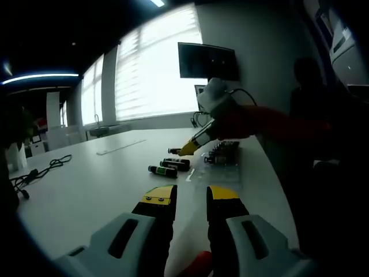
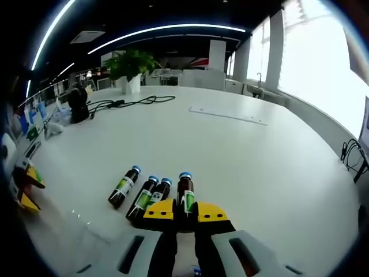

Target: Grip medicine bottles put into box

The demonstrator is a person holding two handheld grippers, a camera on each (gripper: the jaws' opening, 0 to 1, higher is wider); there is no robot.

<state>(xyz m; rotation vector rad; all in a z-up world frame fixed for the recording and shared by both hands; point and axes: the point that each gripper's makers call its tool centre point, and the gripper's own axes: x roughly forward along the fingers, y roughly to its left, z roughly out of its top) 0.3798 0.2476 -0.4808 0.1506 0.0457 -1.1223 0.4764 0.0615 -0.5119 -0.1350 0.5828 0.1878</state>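
Left gripper view: the left gripper (image 1: 191, 199) is held above the white table (image 1: 86, 184) with jaws apart and nothing between them. Beyond it, dark medicine bottles (image 1: 170, 167) lie on their sides, and the right gripper (image 1: 190, 149) is seen at them, with the box (image 1: 223, 153) just past them, bottles apparently already inside. A wall monitor (image 1: 207, 60) and bright blinds (image 1: 150, 75) are seen behind the box. Right gripper view: the right gripper (image 2: 185, 214) is narrowed around the rightmost bottle (image 2: 185, 196), jaw pads at its labelled body; firm contact cannot be confirmed. Three more bottles (image 2: 141, 193) lie just left of it. The bottles are judged small, light, rigid glass, smooth and prone to rolling; the mid-body label is the best grip point. The table is glossy, with cables (image 2: 132, 102) and a plant (image 2: 131, 66) far behind the bottles.
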